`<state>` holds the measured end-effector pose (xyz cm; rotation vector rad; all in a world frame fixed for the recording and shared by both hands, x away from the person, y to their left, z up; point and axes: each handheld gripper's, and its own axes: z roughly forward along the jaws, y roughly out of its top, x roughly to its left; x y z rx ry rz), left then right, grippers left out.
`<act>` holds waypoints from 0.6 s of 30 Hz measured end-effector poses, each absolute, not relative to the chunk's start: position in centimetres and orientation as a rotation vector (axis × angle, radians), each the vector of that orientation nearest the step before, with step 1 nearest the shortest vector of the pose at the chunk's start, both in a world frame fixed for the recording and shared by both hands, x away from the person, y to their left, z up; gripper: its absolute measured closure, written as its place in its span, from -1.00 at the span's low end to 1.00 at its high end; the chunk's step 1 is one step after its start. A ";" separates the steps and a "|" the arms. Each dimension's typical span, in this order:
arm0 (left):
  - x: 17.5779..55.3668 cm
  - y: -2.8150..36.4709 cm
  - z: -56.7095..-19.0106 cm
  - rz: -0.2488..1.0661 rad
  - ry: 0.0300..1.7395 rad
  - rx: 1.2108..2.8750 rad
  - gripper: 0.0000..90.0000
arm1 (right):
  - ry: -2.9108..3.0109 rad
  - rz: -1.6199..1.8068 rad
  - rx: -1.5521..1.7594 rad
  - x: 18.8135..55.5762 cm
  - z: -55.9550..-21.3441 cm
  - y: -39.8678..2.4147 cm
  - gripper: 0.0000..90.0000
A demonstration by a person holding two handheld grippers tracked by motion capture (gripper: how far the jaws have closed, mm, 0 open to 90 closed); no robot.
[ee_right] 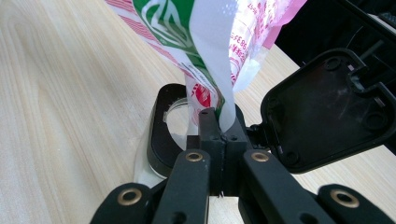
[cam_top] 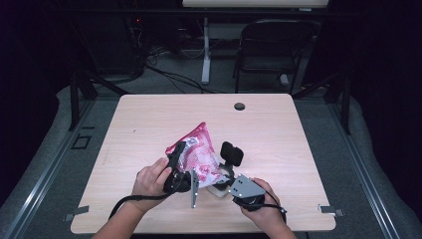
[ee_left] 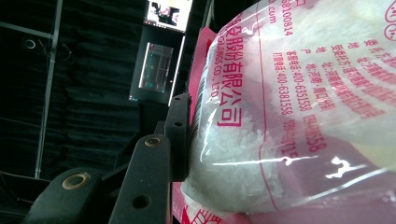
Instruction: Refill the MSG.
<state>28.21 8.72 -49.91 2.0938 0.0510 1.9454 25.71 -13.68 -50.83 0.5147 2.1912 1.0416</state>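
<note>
We see a pink-and-white plastic bag (cam_top: 198, 154) of white granules held tilted above the middle of the wooden table (cam_top: 278, 129), gripped from two sides. The left gripper (cam_top: 178, 158) stands partly open with its jaws clamped across the body of the bag; in the left gripper view one black jaw presses flat against the clear film (ee_left: 280, 116), which bulges around it with the white grains inside. The right gripper (cam_top: 226, 180) is fully closed; in the right gripper view its two jaws meet tip to tip and pinch a thin strip of the bag's lower edge (ee_right: 219, 84) between them. Directly beneath that pinched edge sits a small clear container (ee_right: 169, 135) with a black rim, resting on the table. Its black hinged lid (ee_right: 327, 112) stands swung open to the side; in the high view the lid (cam_top: 231, 153) rises just beside the bag. The bag's lower corner hangs over the container's mouth; we cannot tell whether it touches the rim. Both of the person's hands (cam_top: 152, 180) hold the grippers near the table's front edge.
</note>
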 end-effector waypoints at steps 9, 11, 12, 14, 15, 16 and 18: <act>28.2 8.7 -49.8 1.948 0.047 2.092 0.54 | 2.194 1.040 0.513 25.7 -50.8 -13.7 1.00; 28.2 8.7 -49.8 1.949 0.043 2.087 0.54 | 2.194 1.040 0.513 25.7 -50.8 -13.7 1.00; 28.2 8.7 -49.8 1.951 0.042 2.085 0.54 | 2.195 1.043 0.513 25.7 -50.8 -13.7 1.00; 28.2 8.6 -49.8 1.950 0.043 2.090 0.54 | 2.195 1.044 0.513 25.7 -50.8 -13.7 1.00; 28.2 8.6 -49.8 1.950 0.043 2.091 0.54 | 2.196 1.043 0.513 25.7 -50.8 -13.7 1.00; 28.2 8.6 -49.8 1.951 0.043 2.092 0.54 | 2.194 1.043 0.513 25.7 -50.8 -13.7 1.00; 28.2 8.6 -49.8 1.945 0.048 2.097 0.54 | 2.195 1.043 0.513 25.7 -50.8 -13.7 1.00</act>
